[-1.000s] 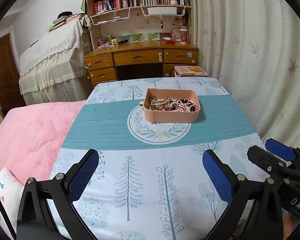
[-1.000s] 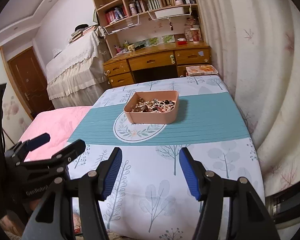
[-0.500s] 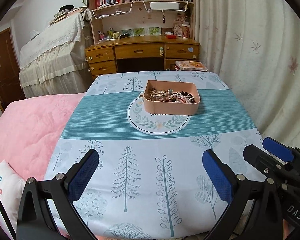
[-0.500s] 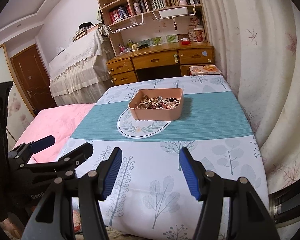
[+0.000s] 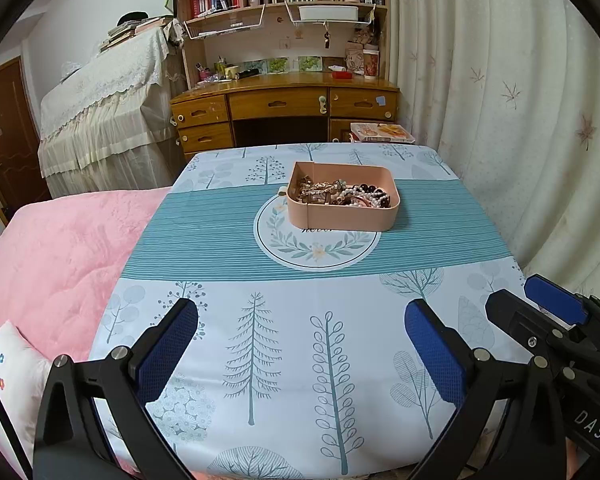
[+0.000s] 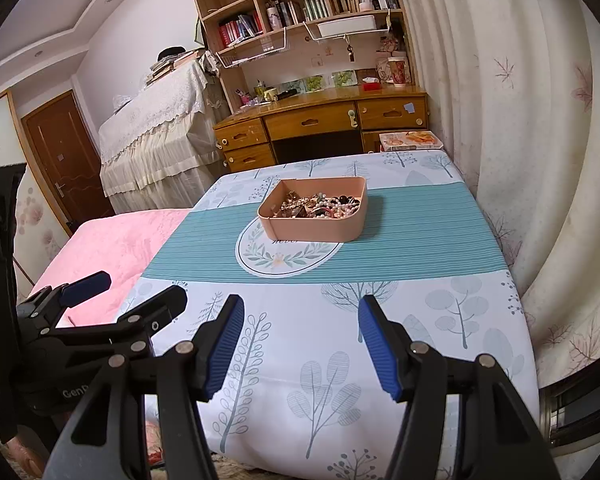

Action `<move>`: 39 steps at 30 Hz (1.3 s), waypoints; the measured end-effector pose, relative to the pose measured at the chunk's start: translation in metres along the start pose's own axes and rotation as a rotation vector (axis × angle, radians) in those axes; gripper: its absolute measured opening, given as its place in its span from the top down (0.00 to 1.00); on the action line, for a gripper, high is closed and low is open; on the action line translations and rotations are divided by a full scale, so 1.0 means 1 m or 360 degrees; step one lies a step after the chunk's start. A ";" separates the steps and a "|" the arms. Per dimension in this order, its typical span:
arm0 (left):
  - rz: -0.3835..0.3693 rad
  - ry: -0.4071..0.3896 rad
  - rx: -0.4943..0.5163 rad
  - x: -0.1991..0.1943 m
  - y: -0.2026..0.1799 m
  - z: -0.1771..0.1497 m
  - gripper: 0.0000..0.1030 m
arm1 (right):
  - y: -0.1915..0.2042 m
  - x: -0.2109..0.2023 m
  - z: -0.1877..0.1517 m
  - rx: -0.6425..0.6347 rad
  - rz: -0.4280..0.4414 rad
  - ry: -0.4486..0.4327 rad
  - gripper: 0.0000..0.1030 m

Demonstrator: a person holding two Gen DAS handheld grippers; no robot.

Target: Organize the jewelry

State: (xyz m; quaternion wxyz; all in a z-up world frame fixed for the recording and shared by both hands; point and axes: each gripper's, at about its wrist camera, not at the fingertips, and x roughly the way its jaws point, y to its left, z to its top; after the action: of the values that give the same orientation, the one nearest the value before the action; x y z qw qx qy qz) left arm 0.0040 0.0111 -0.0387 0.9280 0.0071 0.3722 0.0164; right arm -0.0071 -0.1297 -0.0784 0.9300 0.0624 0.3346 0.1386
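A pink tray [image 5: 340, 216] stands on the teal band of the tablecloth, far from both grippers. It holds a tangled heap of jewelry [image 5: 340, 194]: pearl strands, dark beads and gold chains. In the right wrist view the same tray [image 6: 312, 232] and jewelry [image 6: 320, 204] lie ahead, slightly left. My left gripper [image 5: 300, 312] hovers open over the near part of the table with nothing between its blue pads. My right gripper [image 6: 300, 306] is also open and empty. Each gripper shows in the other's view: the right gripper [image 5: 540, 304] and the left gripper [image 6: 136, 288].
The table [image 5: 260, 360] has a tree-print cloth. A pink bed [image 5: 60, 248] adjoins its left side and a curtain [image 5: 520, 120] hangs close along its right. A wooden desk [image 5: 284, 100] with bookshelves stands beyond the far edge.
Nothing on the table has moved. Both grippers keep the same opening and hover in about the same place.
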 end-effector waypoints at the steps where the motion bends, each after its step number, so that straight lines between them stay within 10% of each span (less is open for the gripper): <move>1: -0.0001 -0.0001 0.0000 0.000 0.000 0.000 0.01 | 0.000 0.000 0.000 0.0000 0.0001 0.0000 0.42; 39: -0.0008 0.0030 0.0002 0.009 -0.002 -0.002 0.01 | 0.004 0.000 -0.004 0.0011 0.0011 0.0019 0.42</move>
State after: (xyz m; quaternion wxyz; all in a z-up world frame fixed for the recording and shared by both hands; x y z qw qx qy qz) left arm 0.0088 0.0090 -0.0466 0.9244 0.0066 0.3810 0.0140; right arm -0.0107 -0.1260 -0.0804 0.9273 0.0659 0.3405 0.1409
